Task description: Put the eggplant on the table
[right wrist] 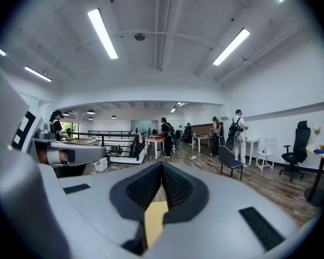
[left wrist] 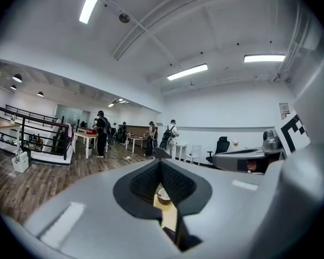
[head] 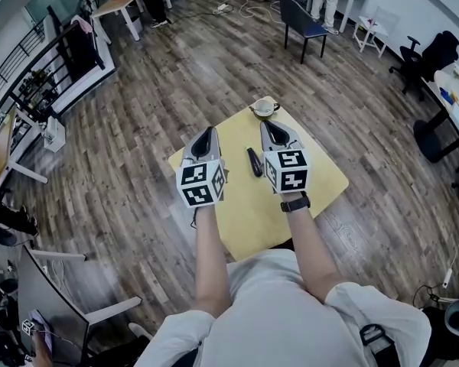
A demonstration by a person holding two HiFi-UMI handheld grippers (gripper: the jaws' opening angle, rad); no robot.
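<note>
The dark purple eggplant point(head: 254, 161) lies on the yellow table point(head: 321, 182), between my two grippers and free of both. Held above the table, my left gripper point(head: 207, 132) has its jaws together and nothing in them. My right gripper point(head: 268, 127) hangs to the eggplant's right, also shut and empty. In the left gripper view the shut jaws point(left wrist: 160, 163) point level across the room; below them a sliver of the eggplant point(left wrist: 170, 234) shows. The right gripper view has shut jaws point(right wrist: 162, 165) over a strip of the table point(right wrist: 154, 220).
A small bowl point(head: 264, 108) point(left wrist: 163, 195) stands at the table's far corner. Wood floor surrounds the small table. A blue chair point(head: 302, 21) stands beyond it, with desks, a black office chair point(head: 436, 52) and several people further back.
</note>
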